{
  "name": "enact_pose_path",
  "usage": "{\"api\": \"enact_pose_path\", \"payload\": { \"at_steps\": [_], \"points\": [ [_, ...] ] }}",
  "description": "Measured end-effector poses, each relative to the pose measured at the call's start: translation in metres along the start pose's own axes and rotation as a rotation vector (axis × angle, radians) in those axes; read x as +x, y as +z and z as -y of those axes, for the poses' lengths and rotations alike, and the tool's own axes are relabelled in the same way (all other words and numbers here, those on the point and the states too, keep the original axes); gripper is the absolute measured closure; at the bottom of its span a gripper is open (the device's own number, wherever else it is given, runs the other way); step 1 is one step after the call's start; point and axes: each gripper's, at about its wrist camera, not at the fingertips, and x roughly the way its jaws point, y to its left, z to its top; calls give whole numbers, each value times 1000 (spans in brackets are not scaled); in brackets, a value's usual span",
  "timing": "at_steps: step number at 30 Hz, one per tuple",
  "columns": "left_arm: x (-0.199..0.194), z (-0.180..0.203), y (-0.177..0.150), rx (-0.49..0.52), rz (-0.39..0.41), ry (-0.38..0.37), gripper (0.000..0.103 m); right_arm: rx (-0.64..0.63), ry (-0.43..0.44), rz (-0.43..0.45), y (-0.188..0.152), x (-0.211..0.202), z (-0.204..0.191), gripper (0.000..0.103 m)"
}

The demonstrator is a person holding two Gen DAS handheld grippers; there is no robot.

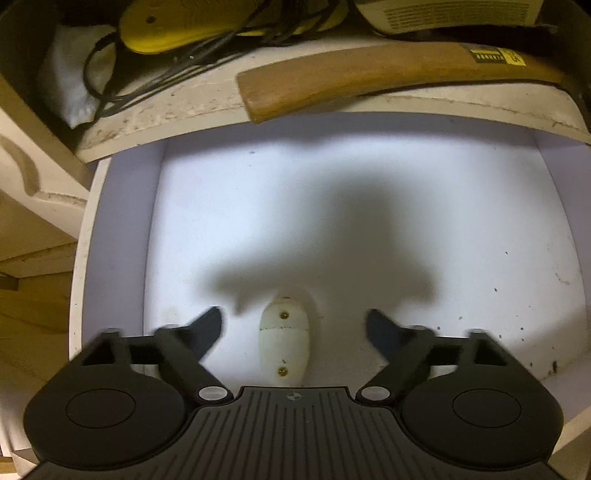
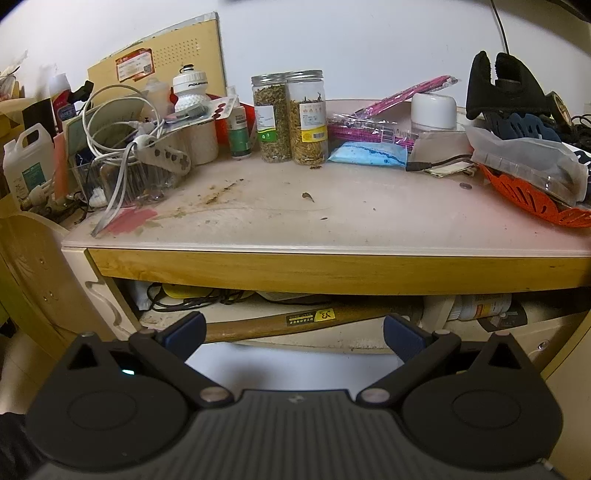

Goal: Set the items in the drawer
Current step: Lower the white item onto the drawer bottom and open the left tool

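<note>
An open white drawer (image 1: 122,240) fills the left wrist view; its floor (image 1: 295,206) holds nothing but specks of dirt. My left gripper (image 1: 294,315) points down into it, open, with nothing between its fingers. Just below the fingertips is a white oval fitting (image 1: 284,343) with two brass screws, at the drawer's near end. My right gripper (image 2: 293,323) is open and holds nothing, in front of the desk (image 2: 332,221), above a strip of the drawer's white inside (image 2: 280,365).
A wooden hammer handle (image 1: 369,77) (image 2: 295,321) lies on the shelf just above the drawer, beside a yellow object and black cables (image 1: 166,33). On the desk stand two jars of dried leaves (image 2: 288,116), a blue packet (image 2: 369,154), a power strip (image 2: 162,155) and other clutter.
</note>
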Motion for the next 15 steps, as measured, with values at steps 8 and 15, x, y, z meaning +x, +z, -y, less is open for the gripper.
{"api": "enact_pose_path", "payload": {
  "at_steps": [8,15],
  "points": [
    [-9,3,-2,3,1,5,0,3,-2,-2,0,0,1,1],
    [-31,0,-5,6,37,-5,0,3,-5,-14,-2,0,2,0]
  ]
}}
